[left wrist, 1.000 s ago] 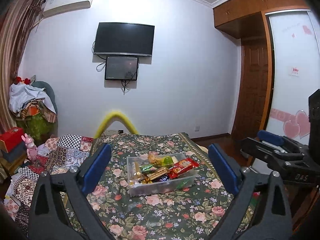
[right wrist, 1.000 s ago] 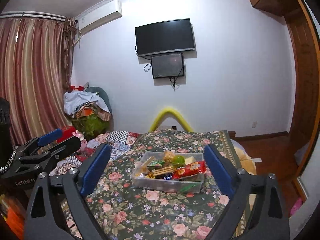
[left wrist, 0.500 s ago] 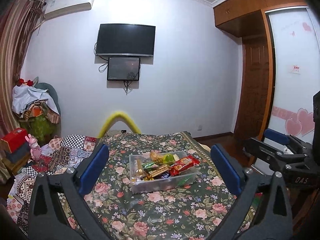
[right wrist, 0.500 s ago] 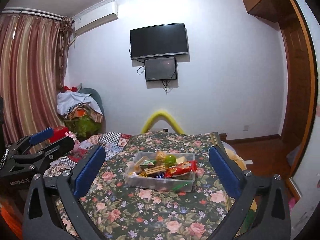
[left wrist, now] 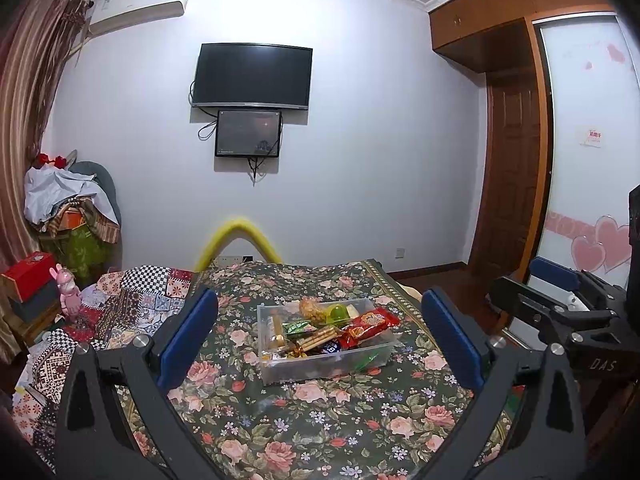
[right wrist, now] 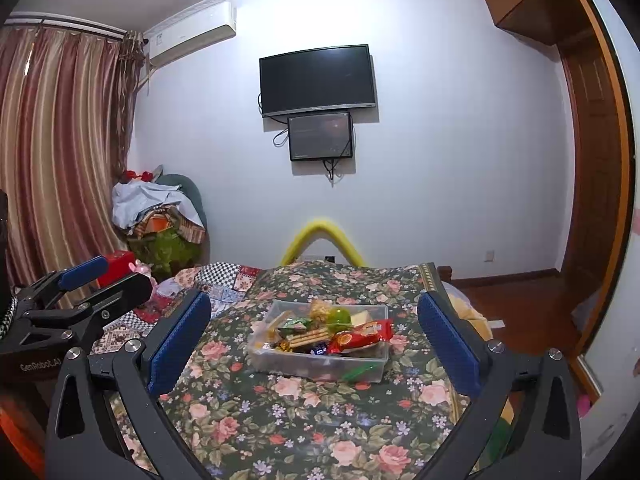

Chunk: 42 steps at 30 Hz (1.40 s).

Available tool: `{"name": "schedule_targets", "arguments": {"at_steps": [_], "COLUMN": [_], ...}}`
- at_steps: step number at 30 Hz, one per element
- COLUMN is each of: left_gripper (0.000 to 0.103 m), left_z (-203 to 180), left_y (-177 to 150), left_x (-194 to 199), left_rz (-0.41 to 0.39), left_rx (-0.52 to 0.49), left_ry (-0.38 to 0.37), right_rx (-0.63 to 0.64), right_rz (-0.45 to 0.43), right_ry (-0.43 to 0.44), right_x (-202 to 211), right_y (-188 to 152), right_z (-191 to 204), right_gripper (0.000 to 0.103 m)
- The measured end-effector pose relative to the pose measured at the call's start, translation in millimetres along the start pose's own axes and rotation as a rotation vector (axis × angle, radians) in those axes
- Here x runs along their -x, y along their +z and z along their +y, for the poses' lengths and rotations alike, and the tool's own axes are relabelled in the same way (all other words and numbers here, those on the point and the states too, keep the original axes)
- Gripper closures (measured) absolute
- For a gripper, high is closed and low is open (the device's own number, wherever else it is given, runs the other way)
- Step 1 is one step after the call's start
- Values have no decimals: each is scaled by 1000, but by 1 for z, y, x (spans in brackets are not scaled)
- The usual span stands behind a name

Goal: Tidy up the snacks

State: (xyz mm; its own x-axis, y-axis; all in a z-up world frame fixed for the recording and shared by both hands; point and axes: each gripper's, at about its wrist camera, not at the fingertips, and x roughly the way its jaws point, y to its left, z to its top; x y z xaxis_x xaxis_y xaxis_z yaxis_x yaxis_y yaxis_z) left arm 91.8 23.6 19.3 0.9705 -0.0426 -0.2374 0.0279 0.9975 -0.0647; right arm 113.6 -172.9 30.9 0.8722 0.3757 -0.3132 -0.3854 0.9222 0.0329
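Floral bedspread (left wrist: 320,420) covers the bed and fills the lower half of both wrist views, patchwork quilt (left wrist: 132,300) beside it on the left; clear plastic bin (left wrist: 320,360) sits on the bedspread about mid-bed, well ahead of both tools; bin already heaped with snacks, so most sorting looks done or the bin is the source, cannot tell which; on top a red snack packet (left wrist: 370,320) hangs over the right rim, a pack of stick biscuits (left wrist: 318,336) lies across the middle, a green wrapper (left wrist: 298,326) behind it, a round green-yellow item (left wrist: 338,313) and a pale puffed snack (left wrist: 310,306) at the back; a green packet shows through the front right wall; no loose snacks seen on the bedspread; left gripper (left wrist: 320,332) spread wide, nothing between its blue pads (left wrist: 188,336), held back from the bin; right gripper (right wrist: 316,336) likewise released and empty, pads (right wrist: 448,340) framing the bin from a distance; judgement: nothing in hand, either start or finish of the task, next reach would be toward the bin
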Motion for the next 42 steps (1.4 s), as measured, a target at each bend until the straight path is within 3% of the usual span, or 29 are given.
{"name": "schedule_targets", "arguments": {"at_steps": [42], "left_gripper": [0], "left_z": [-2], "left_y": [-1], "left_x": [-4], "left_rz": [22], "left_rx": [5], "left_ry": [-26], "right_rx": [2], "right_rz": [-8], "right_ry": [-28], "right_x": [3], "right_y": [4], "right_z": [-2], "right_gripper": [0]}}
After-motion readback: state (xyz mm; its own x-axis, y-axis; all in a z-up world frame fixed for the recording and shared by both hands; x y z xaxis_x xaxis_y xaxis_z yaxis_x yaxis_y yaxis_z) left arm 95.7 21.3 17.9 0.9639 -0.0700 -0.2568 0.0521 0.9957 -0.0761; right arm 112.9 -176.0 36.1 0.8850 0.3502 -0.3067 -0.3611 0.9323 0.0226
